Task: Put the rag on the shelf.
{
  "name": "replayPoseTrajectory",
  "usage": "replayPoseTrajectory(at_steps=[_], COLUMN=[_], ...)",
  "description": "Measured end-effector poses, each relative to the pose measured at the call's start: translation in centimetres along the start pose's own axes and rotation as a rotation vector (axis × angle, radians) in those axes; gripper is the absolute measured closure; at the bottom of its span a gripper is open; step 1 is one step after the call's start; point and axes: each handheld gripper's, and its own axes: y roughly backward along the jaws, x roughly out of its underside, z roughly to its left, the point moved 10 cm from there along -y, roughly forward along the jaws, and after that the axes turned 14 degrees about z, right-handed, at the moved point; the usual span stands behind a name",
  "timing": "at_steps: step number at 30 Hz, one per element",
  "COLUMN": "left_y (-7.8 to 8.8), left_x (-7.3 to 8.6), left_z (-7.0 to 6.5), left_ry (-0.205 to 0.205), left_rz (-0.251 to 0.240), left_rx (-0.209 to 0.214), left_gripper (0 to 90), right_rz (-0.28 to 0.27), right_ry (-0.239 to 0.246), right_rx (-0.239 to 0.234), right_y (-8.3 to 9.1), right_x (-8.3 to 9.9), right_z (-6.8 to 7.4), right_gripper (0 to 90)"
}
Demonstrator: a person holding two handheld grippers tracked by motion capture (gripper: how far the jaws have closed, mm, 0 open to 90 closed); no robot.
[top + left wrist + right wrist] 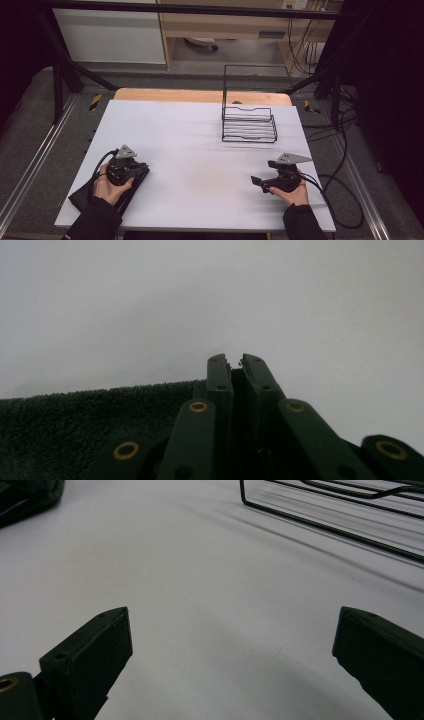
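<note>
At lower left our left gripper (131, 167) pinches the near-right edge of the folded dark terry towel (85, 196), a thin bite that could slip on lifting, while our right gripper (258, 182) waits spread wide at lower right.

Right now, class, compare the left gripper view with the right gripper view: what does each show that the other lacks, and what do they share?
Left gripper view alone: the left claw, its jaws closed together with a sliver of dark cloth between the tips, and the fuzzy surface of the dark towel beneath it. Right gripper view alone: the right claw with its jaws wide apart and nothing between them, plus the black wire rack beyond. Both share the white table surface.
</note>
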Motion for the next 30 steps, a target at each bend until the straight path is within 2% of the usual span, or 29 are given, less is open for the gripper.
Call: replayPoseTrajectory(at_steps=[9, 12, 14, 19, 22, 23, 27, 29, 30], left_y=[2.1, 2.7, 2.9, 2.8, 3.0, 3.2, 2.9, 2.1, 1.8], left_x=[-0.9, -1.4, -2.0, -2.8, -3.4, -3.7, -4.2, -3.8, -3.6], left_z=[-0.1, -0.6, -1.4, -2.4, -3.0, -3.1, -3.6, -3.6, -3.6], left_ry=[0.021, 0.022, 0.021, 0.017, 0.024, 0.021, 0.008, 0.02, 0.024], left_rz=[-0.084, -0.111, -0.125, -0.128, -0.15, -0.157, -0.137, -0.091, -0.085], left_rx=[0.028, 0.043, 0.058, 0.054, 0.074, 0.067, 0.057, 0.075, 0.077], left_gripper=[83.1, 83.1, 83.1, 83.2, 83.3, 83.3, 83.4, 83.0, 82.4], right_rz=[-0.001, -0.001, -0.003, -0.001, -0.001, -0.001, 0.001, 0.001, 0.001], right_ry=[0.0, 0.0, -0.002, -0.002, -0.002, -0.003, -0.002, 0.001, -0.001], right_rx=[-0.001, 0.001, 0.002, 0.008, 0.011, 0.012, 0.015, 0.014, 0.013], right_y=[0.0, 0.0, 0.0, 0.0, 0.0, 0.0, 0.0, 0.0, -0.1], right_x=[0.0, 0.0, 0.0, 0.0, 0.0, 0.0, 0.0, 0.0, 0.0], right_z=[0.0, 0.0, -0.1, -0.1, -0.2, -0.2, -0.1, -0.1, -0.1], right_gripper=[3.4, 3.4, 3.5, 3.5, 3.6, 3.6, 3.8, 3.8, 3.9])
